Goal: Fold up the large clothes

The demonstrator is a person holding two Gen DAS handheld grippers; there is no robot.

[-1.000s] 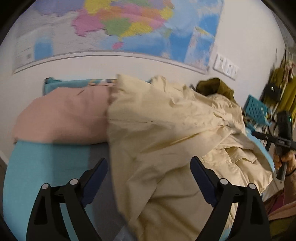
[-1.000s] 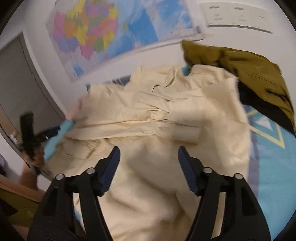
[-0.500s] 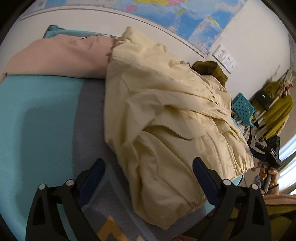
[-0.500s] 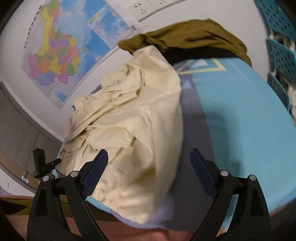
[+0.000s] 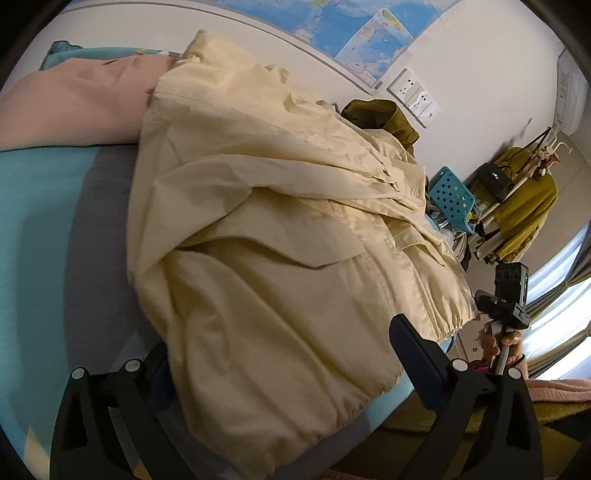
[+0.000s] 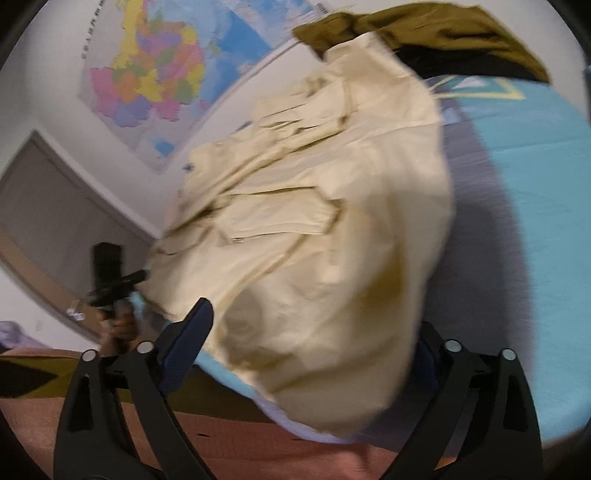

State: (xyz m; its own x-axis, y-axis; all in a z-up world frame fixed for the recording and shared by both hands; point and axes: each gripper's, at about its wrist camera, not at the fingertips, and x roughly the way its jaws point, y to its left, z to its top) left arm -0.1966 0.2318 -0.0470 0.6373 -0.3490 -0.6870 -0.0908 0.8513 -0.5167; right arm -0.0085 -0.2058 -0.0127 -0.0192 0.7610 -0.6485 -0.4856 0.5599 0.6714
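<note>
A large cream jacket (image 5: 280,236) lies crumpled on the blue-covered bed (image 5: 40,229); in the right wrist view the jacket (image 6: 314,229) looks blurred. My left gripper (image 5: 284,354) is open, its jaws wide apart on either side of the jacket's near hem, the left jaw partly hidden by the cloth. My right gripper (image 6: 314,343) is open too, straddling the other near hem corner, its right jaw hidden behind the fabric. Neither holds the cloth. The right gripper also shows in the left wrist view (image 5: 506,299), off the bed's edge.
A pink garment (image 5: 77,99) lies at the far left against the wall. An olive garment (image 6: 424,33) lies behind the jacket. A blue plastic basket (image 5: 450,195) and a clothes rack (image 5: 524,192) stand right of the bed. A map (image 6: 166,74) hangs on the wall.
Both grippers have dropped and drawn back to the jacket's near hem. Each now has the cloth between its open jaws. The jacket lies as before.
</note>
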